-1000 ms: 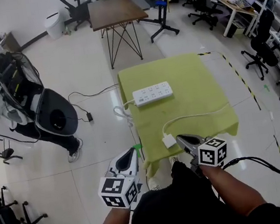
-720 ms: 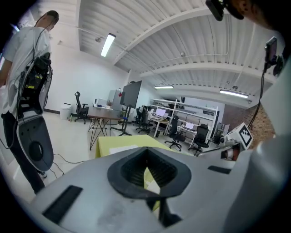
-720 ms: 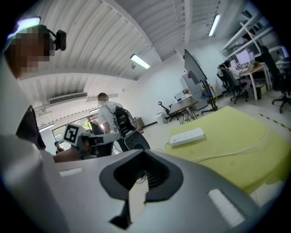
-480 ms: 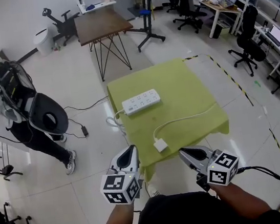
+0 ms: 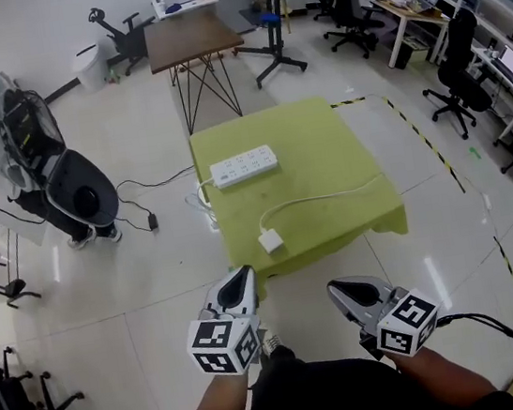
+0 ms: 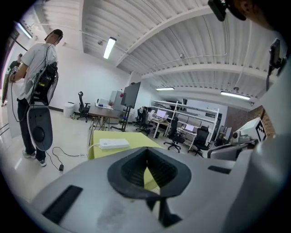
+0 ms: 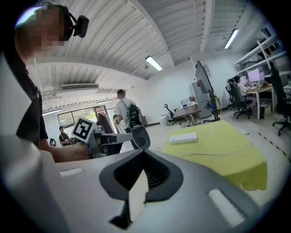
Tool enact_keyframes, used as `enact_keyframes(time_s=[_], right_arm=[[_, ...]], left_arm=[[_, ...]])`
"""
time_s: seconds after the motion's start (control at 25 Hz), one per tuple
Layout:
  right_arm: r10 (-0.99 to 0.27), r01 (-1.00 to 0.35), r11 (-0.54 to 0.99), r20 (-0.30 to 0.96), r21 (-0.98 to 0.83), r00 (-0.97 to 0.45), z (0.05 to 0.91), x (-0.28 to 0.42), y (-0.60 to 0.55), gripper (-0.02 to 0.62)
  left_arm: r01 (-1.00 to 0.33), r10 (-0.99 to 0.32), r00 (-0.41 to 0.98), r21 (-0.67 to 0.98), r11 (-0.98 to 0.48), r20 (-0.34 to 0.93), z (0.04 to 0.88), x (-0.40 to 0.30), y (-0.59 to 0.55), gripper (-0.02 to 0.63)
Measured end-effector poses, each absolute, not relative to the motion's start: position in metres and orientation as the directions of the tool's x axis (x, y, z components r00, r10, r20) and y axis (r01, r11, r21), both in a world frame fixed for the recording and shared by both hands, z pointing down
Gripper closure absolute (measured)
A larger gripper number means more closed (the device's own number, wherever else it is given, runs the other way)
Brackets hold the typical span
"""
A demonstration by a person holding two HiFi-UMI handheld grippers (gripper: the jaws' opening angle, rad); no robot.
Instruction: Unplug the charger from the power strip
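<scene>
**Charger lies free, dead ahead and nearer my left**

Both of my tools hang short of the bench, off its near edge and above the floor. The left hand-held gripper has its jaws together with nothing in them, and the right hand-held gripper is likewise closed and empty.

The charger lies flat on the green cover near the front edge, on the left half. It is ahead of both tools and slightly to the right of my left one, which is the nearer of the two. Its cable curves away from it to the right, towards the far side of the bench.

The power strip sits well beyond the charger, by the left edge, with its long axis running across my view. The two are clearly apart, and I see nothing plugged into the strip, so I judge the unplugging done. If I had to reach again, it would be forward with the left
</scene>
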State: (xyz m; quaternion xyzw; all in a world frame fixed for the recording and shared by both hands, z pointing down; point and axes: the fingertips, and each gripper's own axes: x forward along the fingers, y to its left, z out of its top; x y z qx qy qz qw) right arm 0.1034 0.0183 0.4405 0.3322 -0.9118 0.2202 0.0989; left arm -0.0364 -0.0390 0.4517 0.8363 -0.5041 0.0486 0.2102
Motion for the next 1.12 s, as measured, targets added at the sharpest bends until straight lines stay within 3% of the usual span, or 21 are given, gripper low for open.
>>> enact_keyframes(time_s=[0.6,1.12], right_arm=[[-0.553,-0.621,0.709,0.284,-0.333,-0.783,0.439,0.151,0.114,0.594],[-0.56,-0.614,0.717,0.251,-0.33,-0.789,0.431,0.16,0.124,0.595]], left_arm=[[-0.882,-0.822,0.467,0.239,-0.407,0.324,0.445,0.016,0.069,0.6],[-0.884,-0.827,0.466,0.195,-0.424,0.315,0.43,0.03,0.086,0.6]])
